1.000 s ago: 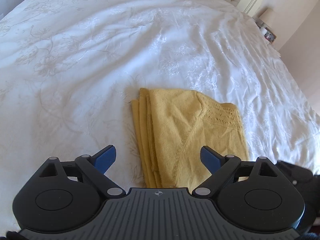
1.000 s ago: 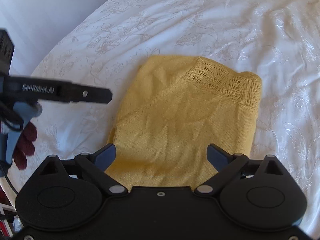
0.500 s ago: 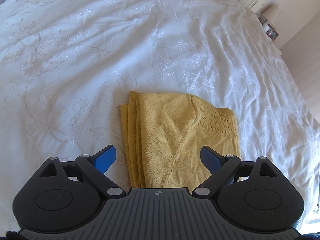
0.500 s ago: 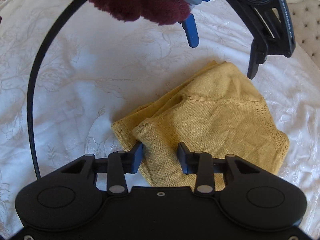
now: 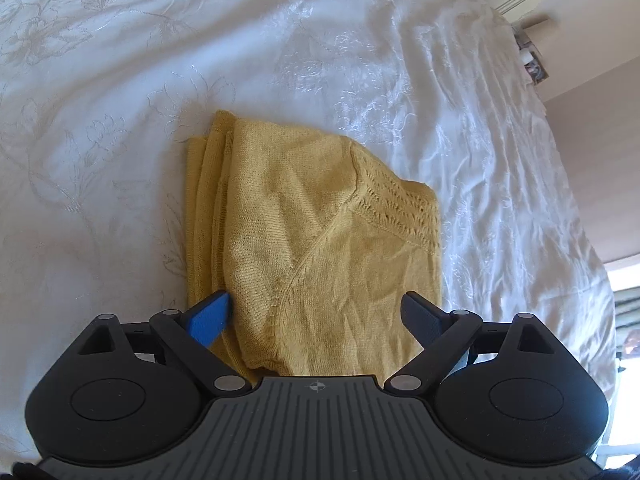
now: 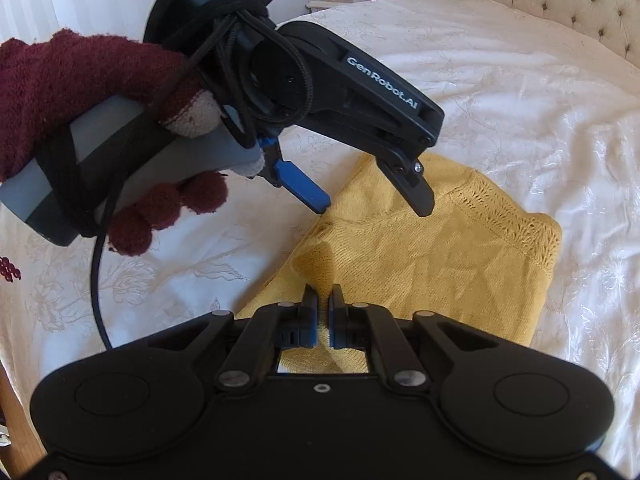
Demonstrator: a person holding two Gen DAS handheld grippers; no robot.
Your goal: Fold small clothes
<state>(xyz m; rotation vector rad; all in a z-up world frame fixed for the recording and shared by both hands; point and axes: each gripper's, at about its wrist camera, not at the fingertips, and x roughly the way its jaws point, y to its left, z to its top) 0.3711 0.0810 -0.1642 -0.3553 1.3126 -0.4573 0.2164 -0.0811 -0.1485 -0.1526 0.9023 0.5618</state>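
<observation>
A wide bed (image 5: 120,128) is carrying everything here, its top lying under a white satin bedspread (image 5: 320,32) embroidered with pale flower outlines (the cloth is creasing most toward the far side). A folded mustard-yellow knitted garment (image 5: 320,240) is lying directly on the bedspread (image 6: 500,100), its openwork band (image 6: 508,220) sitting at one corner and its stacked edges (image 5: 204,208) showing along one side.

"GenRobot.AI" in white on the left claw (image 6: 374,202) arm
</observation>
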